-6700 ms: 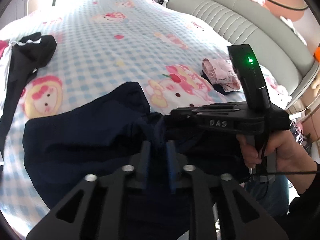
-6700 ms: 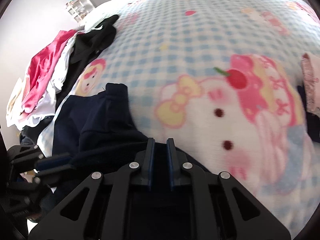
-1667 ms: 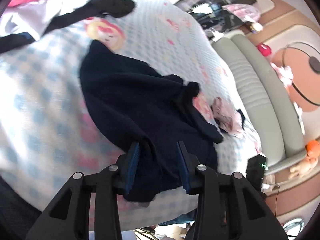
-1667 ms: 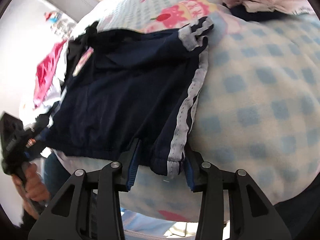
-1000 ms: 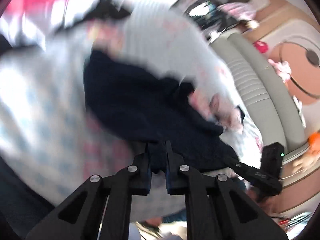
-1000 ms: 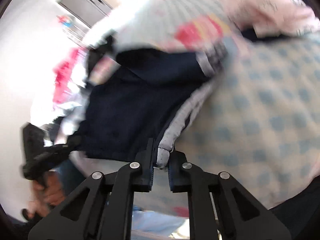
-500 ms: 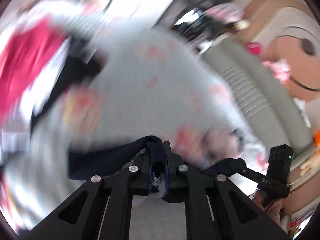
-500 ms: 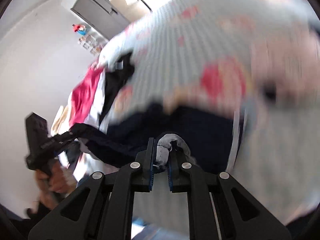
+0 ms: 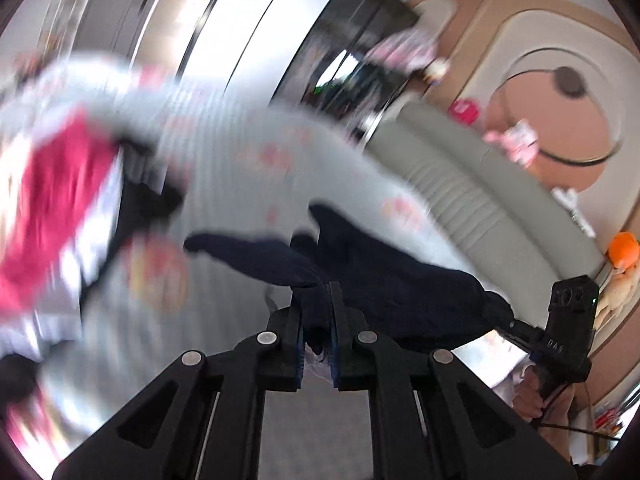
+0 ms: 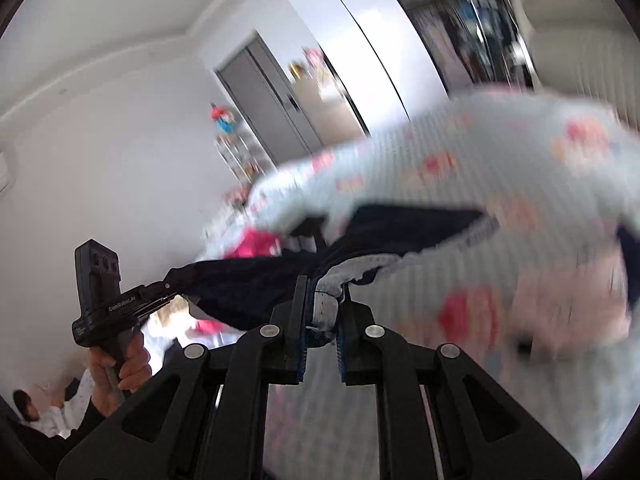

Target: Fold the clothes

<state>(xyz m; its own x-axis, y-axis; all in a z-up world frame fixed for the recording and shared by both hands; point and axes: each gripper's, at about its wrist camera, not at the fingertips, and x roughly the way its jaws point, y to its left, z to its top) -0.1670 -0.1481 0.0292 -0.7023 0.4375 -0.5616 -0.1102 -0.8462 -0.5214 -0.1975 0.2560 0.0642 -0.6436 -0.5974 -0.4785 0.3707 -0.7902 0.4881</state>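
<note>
Navy shorts [image 9: 384,280] with a grey side stripe are held stretched in the air above the checked bedspread [image 9: 240,160]. At the left, a blurred pile of red and black clothes [image 9: 52,208] is seen on the bed. The left gripper [image 9: 317,320] is clamped on one end of the waistband. Further right, the right gripper [image 10: 322,316] is closed on the other end, at the grey stripe [image 10: 420,256]. A grey headboard [image 9: 480,200] is seen beyond.
</note>
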